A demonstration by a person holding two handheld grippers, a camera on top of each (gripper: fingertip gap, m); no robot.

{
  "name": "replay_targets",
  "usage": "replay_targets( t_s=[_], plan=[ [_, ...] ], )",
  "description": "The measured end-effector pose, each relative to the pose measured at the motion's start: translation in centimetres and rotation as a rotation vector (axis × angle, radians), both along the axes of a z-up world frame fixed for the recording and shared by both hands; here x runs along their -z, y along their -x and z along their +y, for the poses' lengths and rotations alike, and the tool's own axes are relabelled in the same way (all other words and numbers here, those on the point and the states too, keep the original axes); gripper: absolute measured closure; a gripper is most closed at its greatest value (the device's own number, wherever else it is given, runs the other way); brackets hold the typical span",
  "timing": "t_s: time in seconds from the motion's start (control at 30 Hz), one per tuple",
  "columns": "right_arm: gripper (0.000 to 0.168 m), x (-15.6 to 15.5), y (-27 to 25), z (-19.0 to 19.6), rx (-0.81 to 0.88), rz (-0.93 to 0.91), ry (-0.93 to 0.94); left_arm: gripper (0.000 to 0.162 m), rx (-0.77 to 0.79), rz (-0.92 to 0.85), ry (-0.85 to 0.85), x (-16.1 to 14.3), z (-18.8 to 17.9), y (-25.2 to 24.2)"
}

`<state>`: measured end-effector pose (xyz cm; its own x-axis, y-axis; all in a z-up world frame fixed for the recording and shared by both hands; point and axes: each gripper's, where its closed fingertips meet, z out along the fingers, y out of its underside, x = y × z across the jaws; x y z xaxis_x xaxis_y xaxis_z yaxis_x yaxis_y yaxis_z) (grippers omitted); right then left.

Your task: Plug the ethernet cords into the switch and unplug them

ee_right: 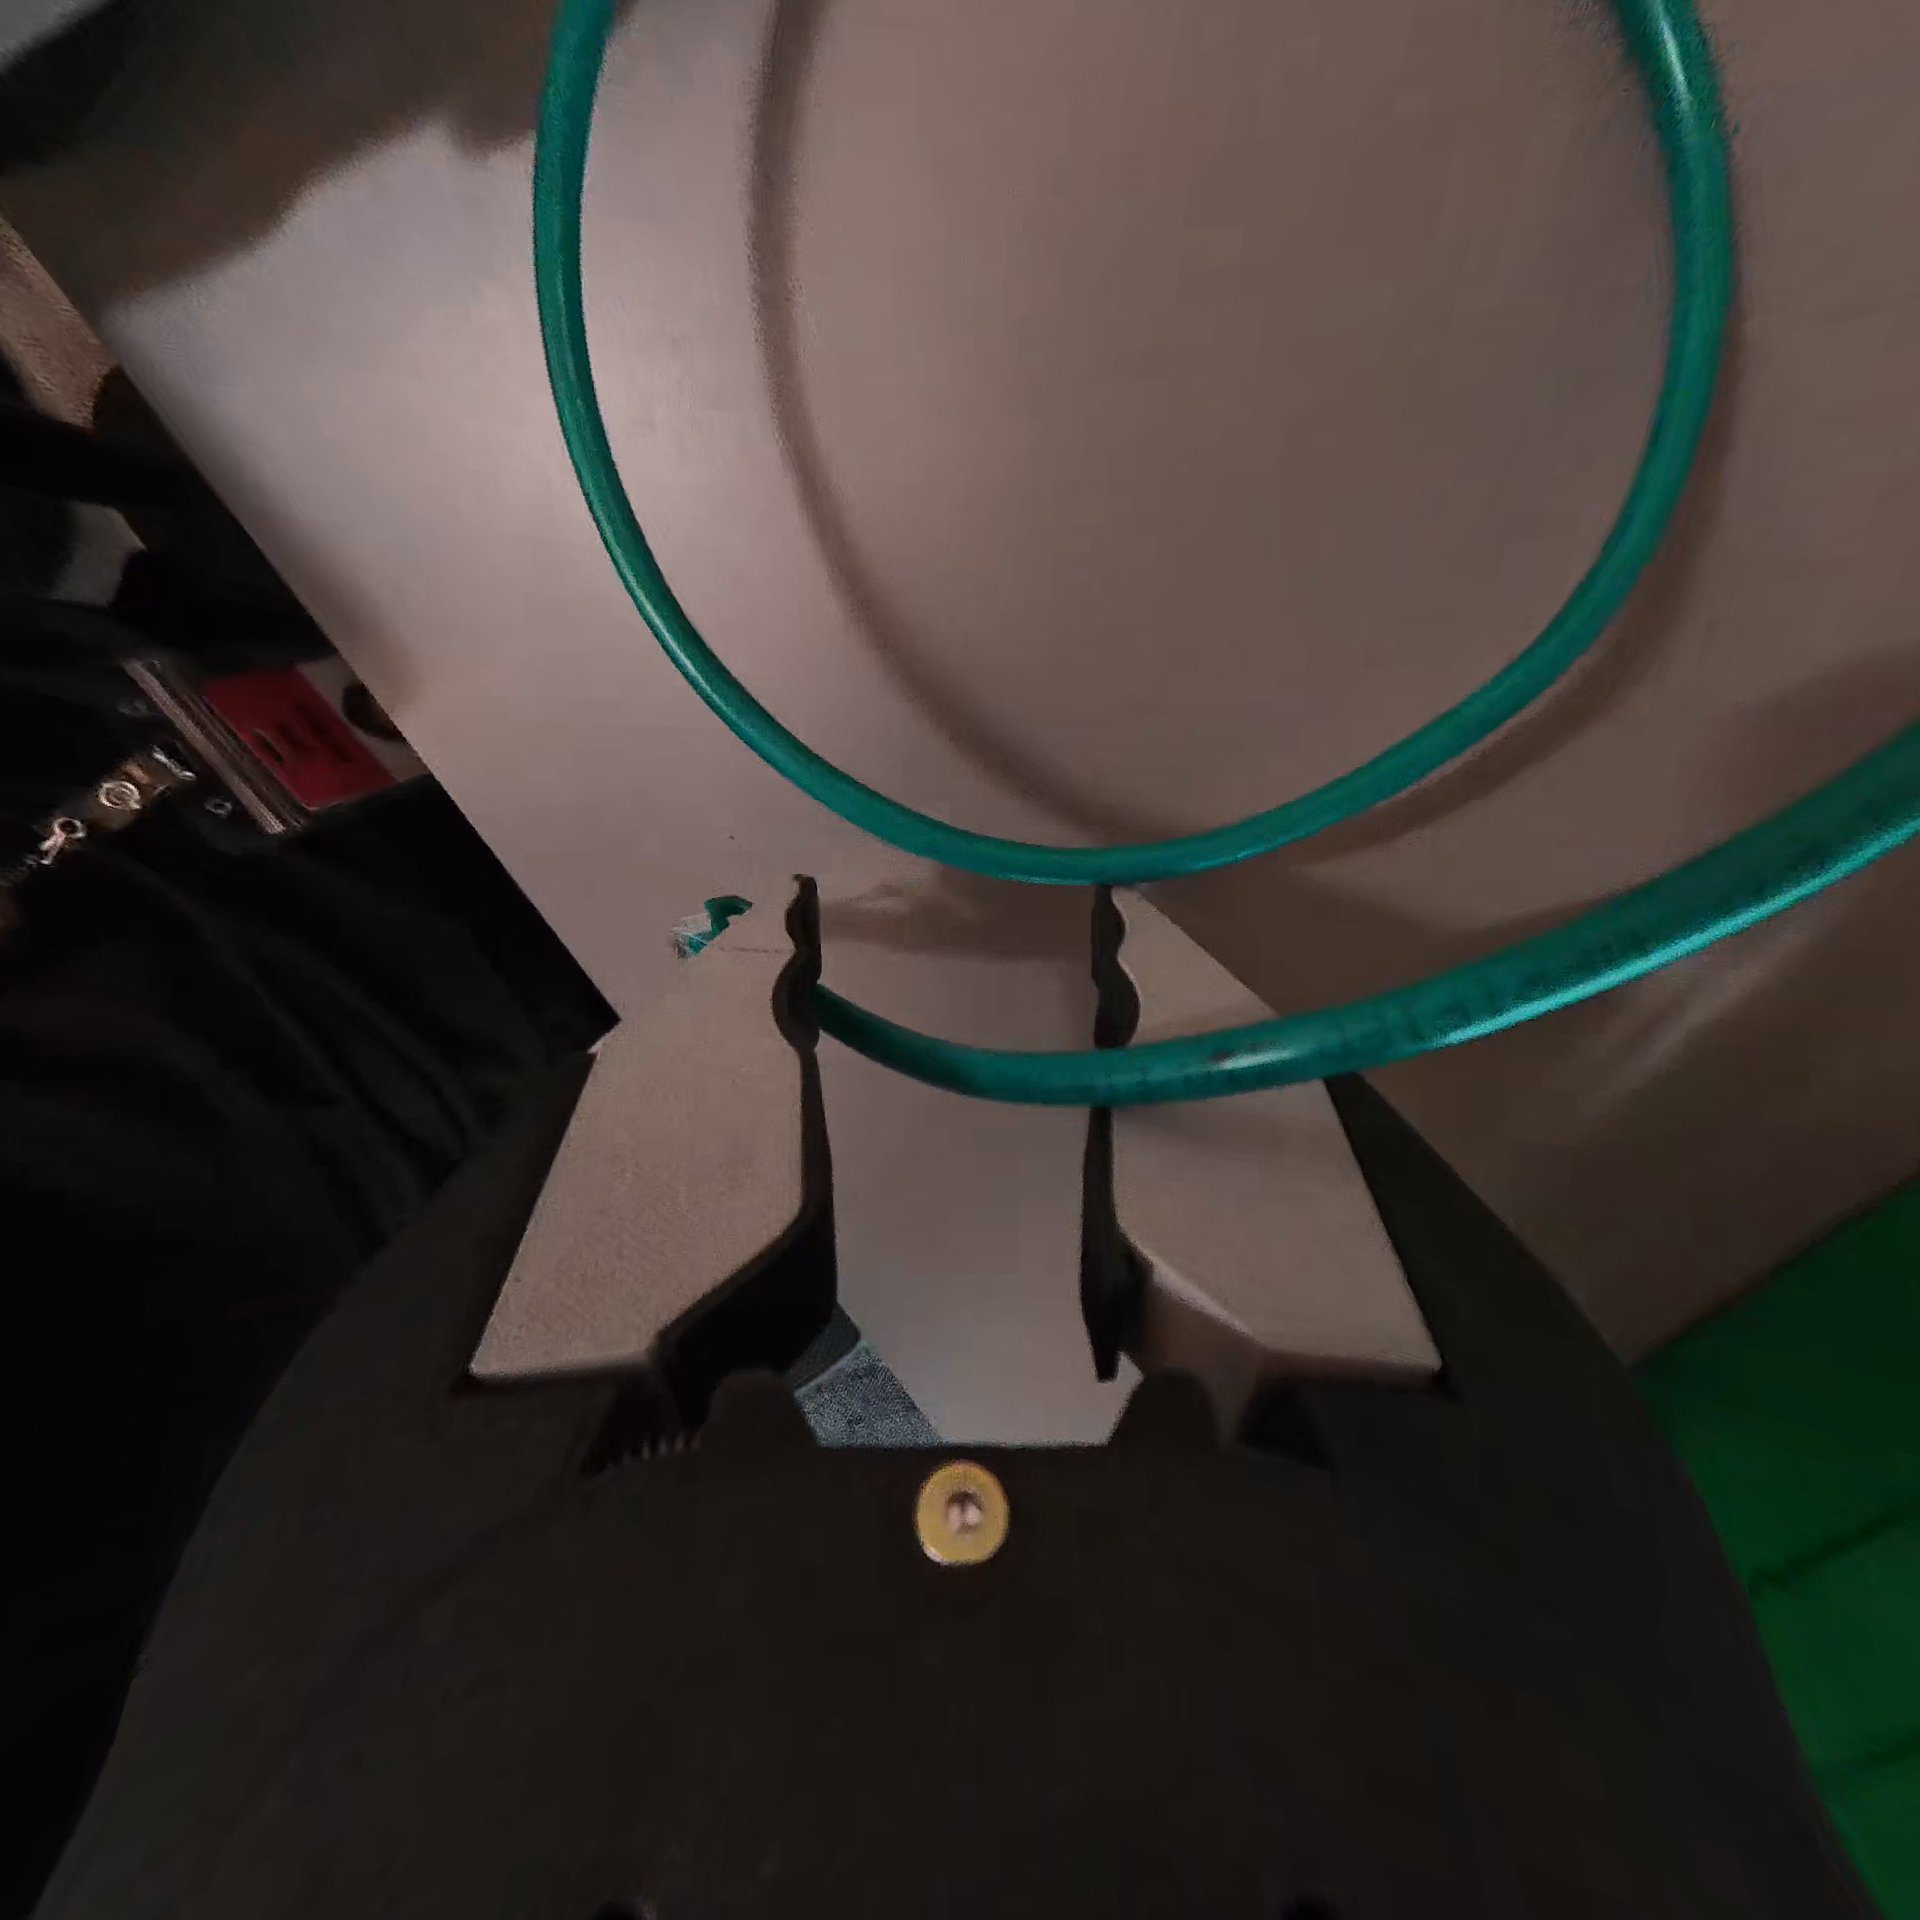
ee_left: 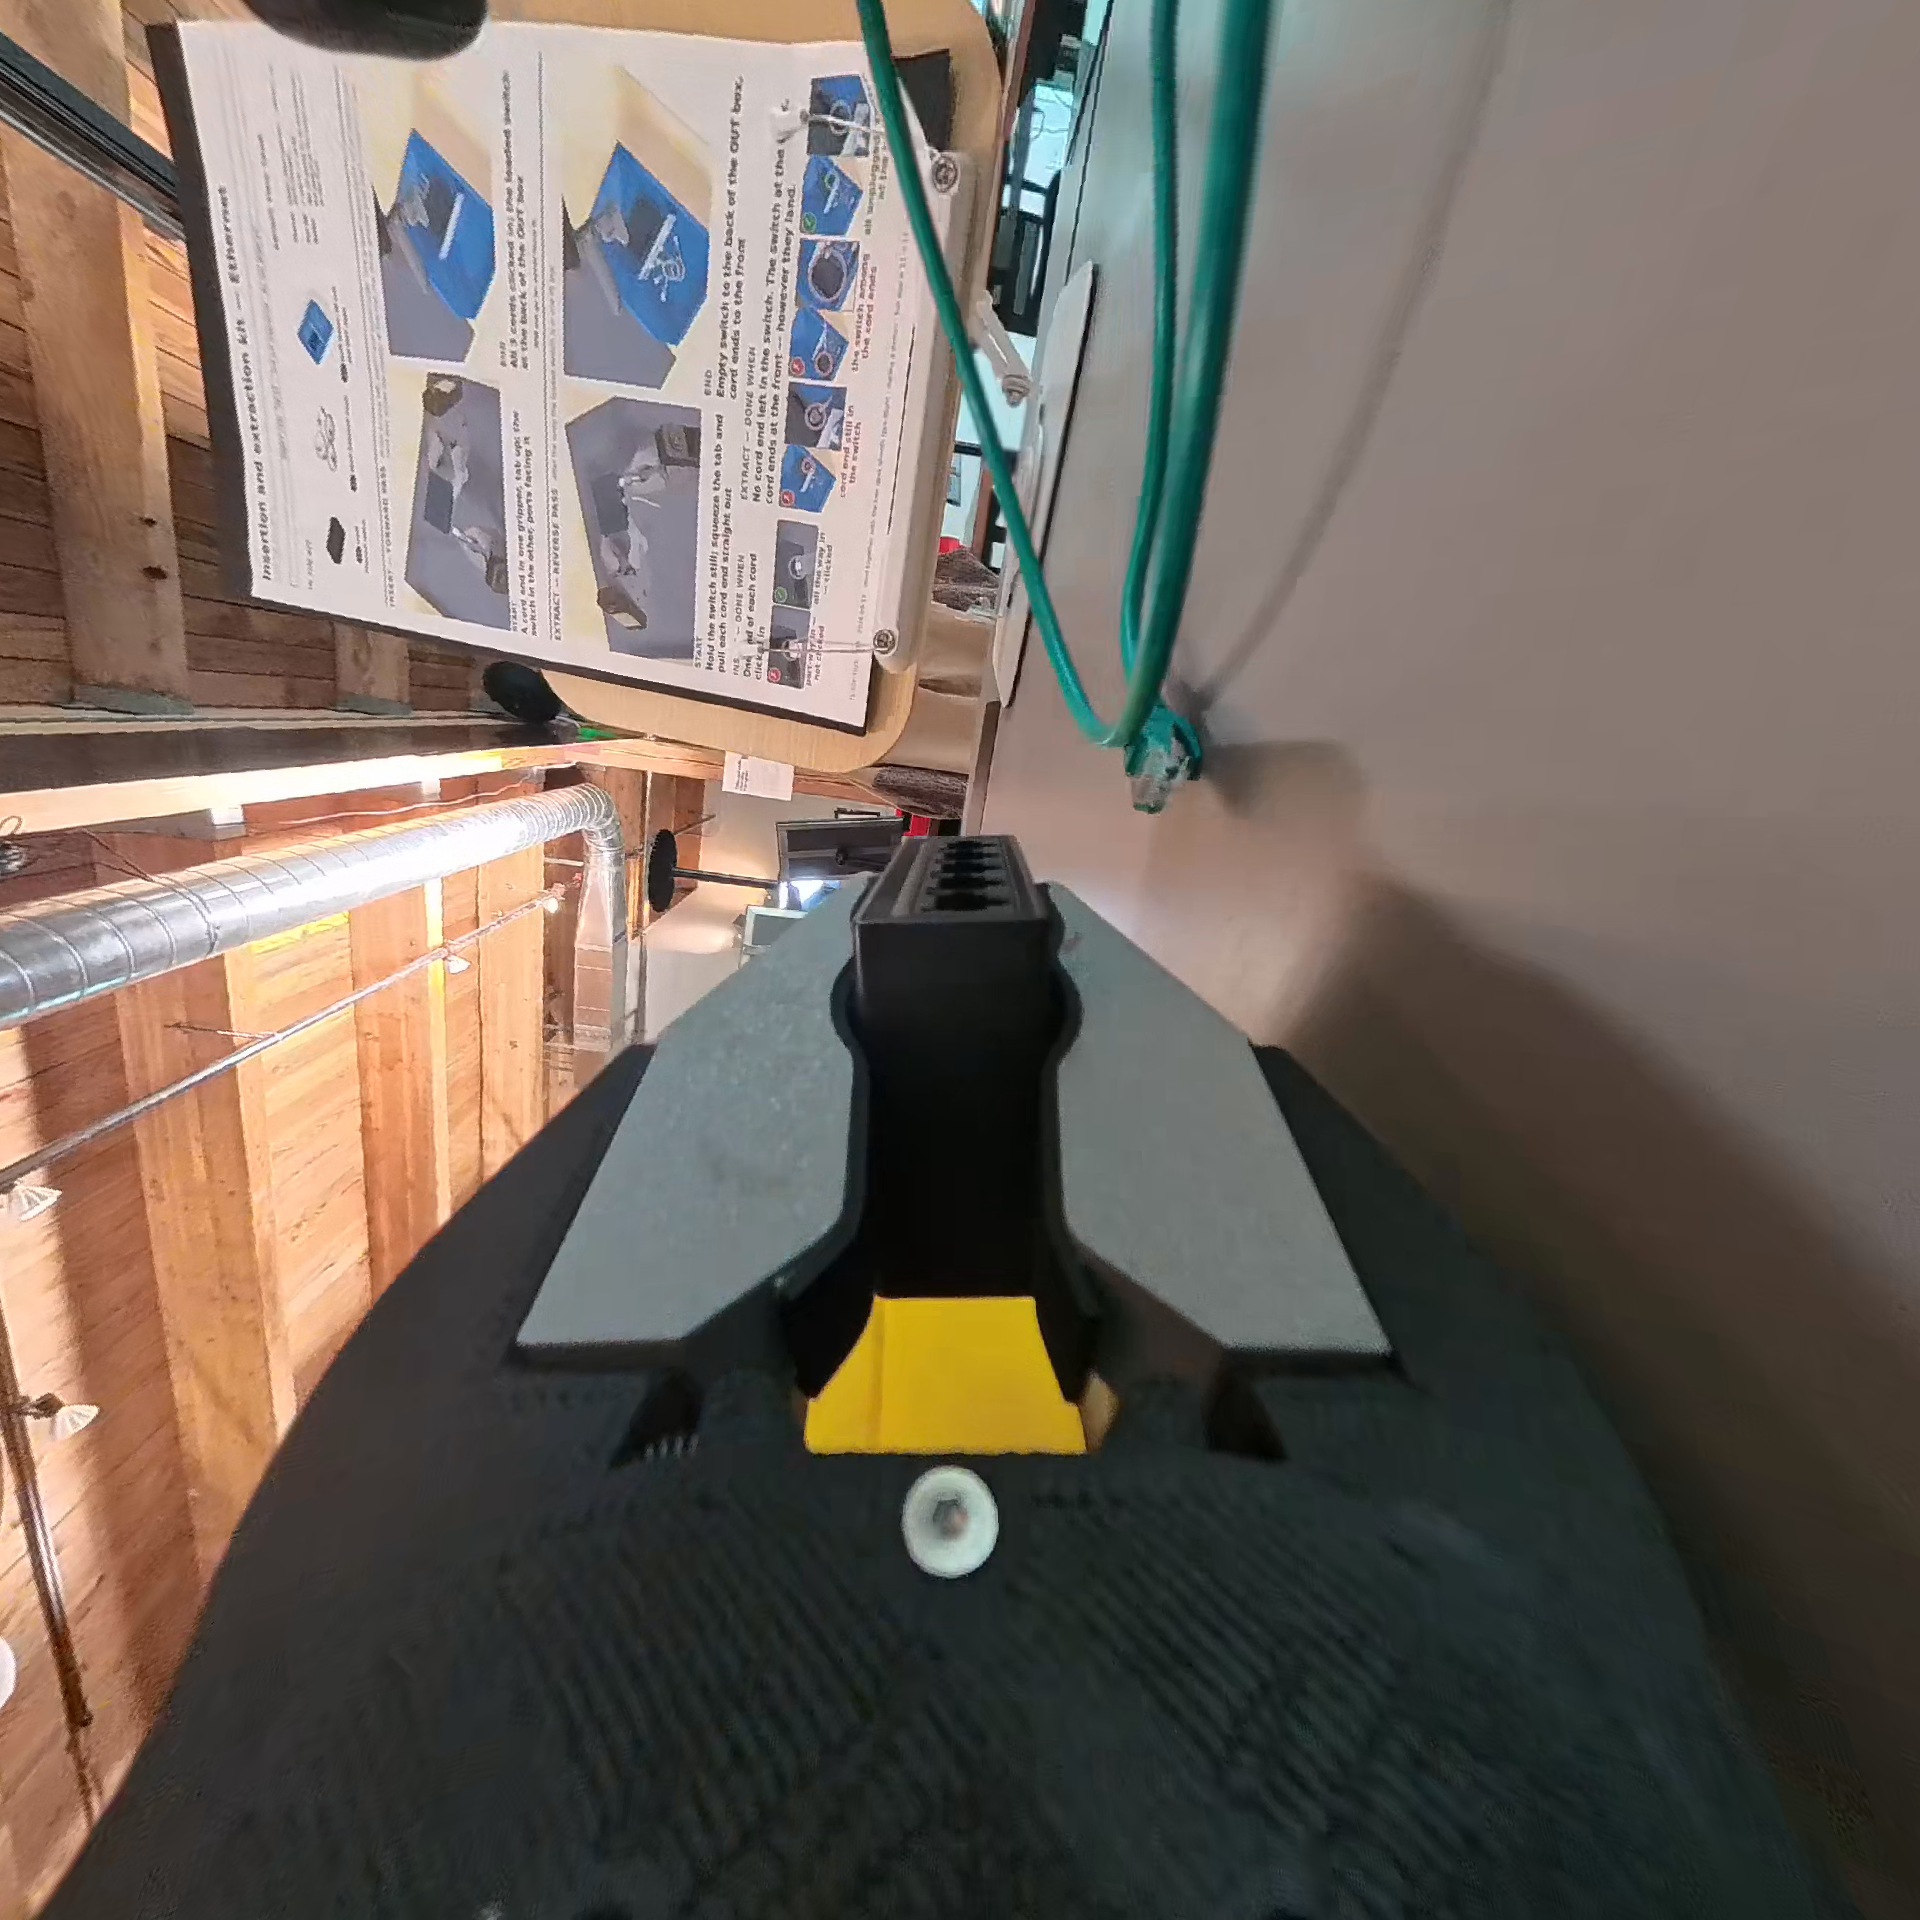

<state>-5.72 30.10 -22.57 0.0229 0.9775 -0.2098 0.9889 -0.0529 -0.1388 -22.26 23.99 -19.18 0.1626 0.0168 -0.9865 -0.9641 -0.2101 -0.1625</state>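
Left hand-held gripper (ee_left: 951,935) is clamped on the black switch (ee_left: 951,904), ports empty. Green cord (ee_left: 1164,416) plug (ee_left: 1162,756) lies on the bench (ee_left: 1558,520) at 1 o'clock. Right hand-held gripper (ee_right: 956,966) is apart, the cord crossing btwn its fingers. Judged step: picking up the cord; next, close near the plug & align w/ a port.

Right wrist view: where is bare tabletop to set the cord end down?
Bare table shows inside the green cord loop and left of it, toward the table edge. It is crowded at the right hand-held gripper, whose open jaws straddle a cord strand, with a green plug just left.
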Motion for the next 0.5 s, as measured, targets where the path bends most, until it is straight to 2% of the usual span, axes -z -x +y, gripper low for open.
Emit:
replay_targets(
  t_s=[0.1, 0.17, 0.3, 0.43, 0.5],
  plan=[
    [0.118, 0.4, -1.1, -1.5, -0.011, -0.017, 0.115, 0.135, -0.005, -0.002, 0.001, 0.0, 0.0, 0.1],
    [0.118, 0.5, -1.6, -1.0, 0.008, -0.022, 0.112, 0.135, -0.009, -0.005, 0.000, 0.0, 0.0, 0.2],
    [0.118, -0.9, -1.4, 2.1, 0.098, 0.050, -0.013, 0.135, -0.030, -0.015, -0.005, -0.1, 0.0, 0.5],
    [0.119, -2.8, -1.0, 2.8, 0.073, 0.134, -0.095, 0.135, -0.025, -0.036, -0.009, -0.3, -0.1, 0.6],
    [0.122, -3.9, 1.1, 2.8, 0.047, 0.249, -0.125, 0.135, -0.032, -0.036, 0.002, -0.1, 0.0, 0.7]
  ],
)
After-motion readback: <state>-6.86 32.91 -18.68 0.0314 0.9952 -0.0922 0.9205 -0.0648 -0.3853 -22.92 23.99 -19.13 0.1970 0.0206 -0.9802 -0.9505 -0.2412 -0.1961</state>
